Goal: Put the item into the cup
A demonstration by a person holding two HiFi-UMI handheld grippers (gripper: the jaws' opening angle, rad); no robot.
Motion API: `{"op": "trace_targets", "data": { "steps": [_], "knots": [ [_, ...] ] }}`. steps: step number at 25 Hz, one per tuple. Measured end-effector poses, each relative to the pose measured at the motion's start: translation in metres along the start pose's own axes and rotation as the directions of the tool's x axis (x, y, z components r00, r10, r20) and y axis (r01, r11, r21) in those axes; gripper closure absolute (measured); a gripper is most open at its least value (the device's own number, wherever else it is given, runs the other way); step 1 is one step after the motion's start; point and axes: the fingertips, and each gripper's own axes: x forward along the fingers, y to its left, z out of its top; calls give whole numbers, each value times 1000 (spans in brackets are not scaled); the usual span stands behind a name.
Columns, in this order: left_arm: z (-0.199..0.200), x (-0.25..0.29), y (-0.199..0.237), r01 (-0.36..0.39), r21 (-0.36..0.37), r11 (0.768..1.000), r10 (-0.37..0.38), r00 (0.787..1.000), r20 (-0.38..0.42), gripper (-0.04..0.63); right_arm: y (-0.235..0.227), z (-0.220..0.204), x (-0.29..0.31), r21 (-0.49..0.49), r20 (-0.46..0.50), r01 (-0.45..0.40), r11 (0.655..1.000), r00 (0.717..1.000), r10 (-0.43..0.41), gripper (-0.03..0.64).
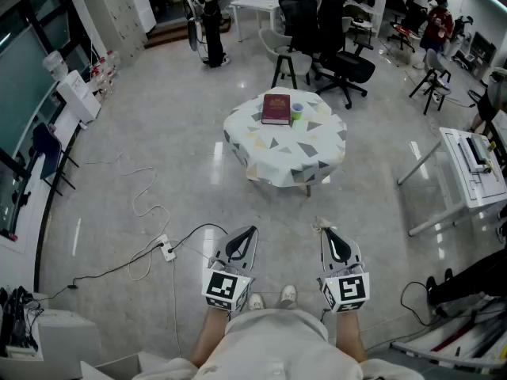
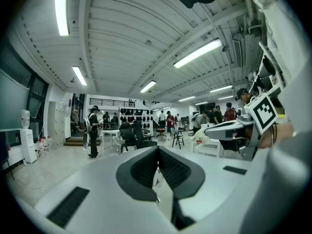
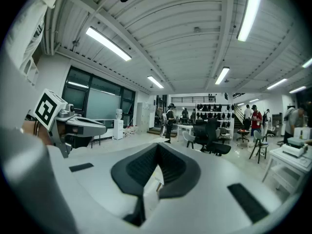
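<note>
Presently left gripper point(image 1: 250, 232) and right gripper point(image 1: 325, 232) fingers are pressed together, empty. The green cup point(image 1: 297, 115), upper centre, is judged light; the item is too small for a hold to be judged.

I see a round tabletop point(image 1: 295, 150) under a patterned cloth, with a red book point(image 1: 276, 108) lying near its far edge. Black office chairs point(image 1: 348, 63) stand just behind it. Nearer me, a power strip point(image 1: 166, 248) and loose cables point(image 1: 142, 200) lie on the floor point(image 1: 158, 125).
</note>
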Motion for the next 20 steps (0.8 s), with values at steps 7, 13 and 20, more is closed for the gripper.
{"op": "trace_targets", "data": {
  "steps": [7,13,20],
  "knots": [
    [4,31,-38,-6,-2,1000,6,1000,-11,583,-38,1,-2,2,19,-34,999,999,34,612],
    [8,49,-57,-30,3,1000,30,999,-26,583,-63,1,-2,2,29,-65,998,997,65,612],
    [10,78,-58,-28,23,999,29,999,-39,583,-86,-4,11,34,38,-66,997,997,65,612]
  ]
}}
